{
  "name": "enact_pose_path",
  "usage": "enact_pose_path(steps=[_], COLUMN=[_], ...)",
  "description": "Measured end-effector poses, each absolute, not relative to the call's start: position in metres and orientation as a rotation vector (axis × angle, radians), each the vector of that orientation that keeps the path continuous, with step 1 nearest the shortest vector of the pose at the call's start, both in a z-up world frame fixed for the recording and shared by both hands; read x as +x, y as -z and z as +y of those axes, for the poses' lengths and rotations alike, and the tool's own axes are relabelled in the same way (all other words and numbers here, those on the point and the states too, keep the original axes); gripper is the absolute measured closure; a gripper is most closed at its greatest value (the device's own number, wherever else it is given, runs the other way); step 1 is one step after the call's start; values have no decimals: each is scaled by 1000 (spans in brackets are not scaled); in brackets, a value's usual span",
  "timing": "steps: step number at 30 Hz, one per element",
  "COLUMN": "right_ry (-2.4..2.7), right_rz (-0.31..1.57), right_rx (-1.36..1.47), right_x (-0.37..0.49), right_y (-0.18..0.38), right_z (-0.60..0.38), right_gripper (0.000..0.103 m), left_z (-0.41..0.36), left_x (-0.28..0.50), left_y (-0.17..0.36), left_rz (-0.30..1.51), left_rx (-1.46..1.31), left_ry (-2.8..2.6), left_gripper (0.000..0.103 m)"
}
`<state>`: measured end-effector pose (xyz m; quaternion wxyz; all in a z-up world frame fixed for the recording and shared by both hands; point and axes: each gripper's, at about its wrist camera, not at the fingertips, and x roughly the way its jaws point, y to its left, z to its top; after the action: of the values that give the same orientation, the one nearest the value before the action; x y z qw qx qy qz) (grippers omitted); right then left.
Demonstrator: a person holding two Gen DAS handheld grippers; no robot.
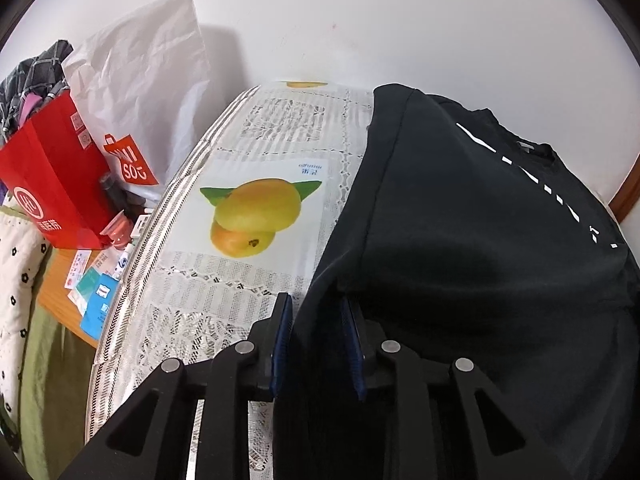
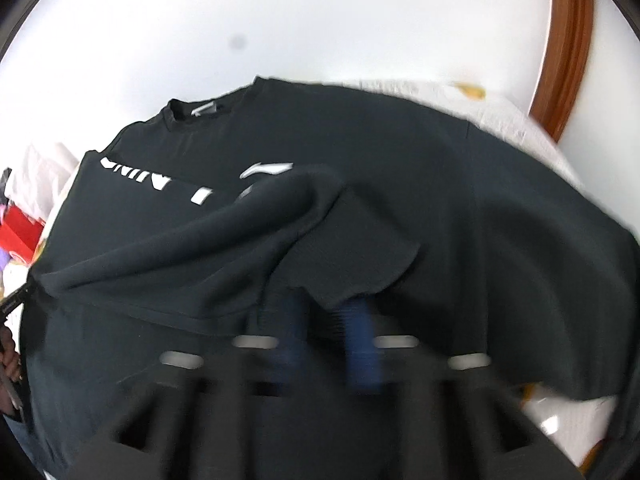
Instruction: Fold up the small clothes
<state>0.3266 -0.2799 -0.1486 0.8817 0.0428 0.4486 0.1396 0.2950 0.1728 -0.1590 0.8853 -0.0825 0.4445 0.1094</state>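
left gripper: fingers low over the near-left edge of the black t-shirt, dark cloth running between the blue pads. the gap is narrow; cannot tell whether the pads press the cloth or only flank it. right gripper: picture smeared by motion, blue pads close together at a rumpled hem flap; the jaws read as closed, but whether cloth is pinched there is too blurred to say.

shirt lies spread on the table with the lace cloth, collar at the far end near the white wall, hem toward both grippers. long axis runs away from the grippers, near to far. white lettering shows on the chest in the right wrist view, partly covered by a raised ridge of cloth folded across the middle.

judgement: a fold carried forward along that axis, hem toward collar, looks to be the step in hand. the left gripper is at the shirt's left margin, the right nearer the middle of the hem.

around: mango print on the table cover, bare, left of the shirt. off the table's left edge, a red paper bag, a white bag, scattered cards. none of it lies in the fold's path. brown wooden frame at far right.
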Motion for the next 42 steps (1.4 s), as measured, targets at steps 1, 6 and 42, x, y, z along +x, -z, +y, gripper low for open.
enact_pose_path(steps=[1,6,42], right_ry=[-323,-308,-84], right_rz=[908,935,875], right_rx=[125,168,112], right_x=[320,308,224], right_y=[137,128,137], right_z=[-289,-314,-331], right_gripper=[92,92,60], left_z=[174,176,150], left_x=[295,294,258], left_y=[159,160,136], left_rz=[926,927,922], left_rx=[-170,-177,-138], left_ry=[-234,-241,-187], left_gripper=[79,79,53])
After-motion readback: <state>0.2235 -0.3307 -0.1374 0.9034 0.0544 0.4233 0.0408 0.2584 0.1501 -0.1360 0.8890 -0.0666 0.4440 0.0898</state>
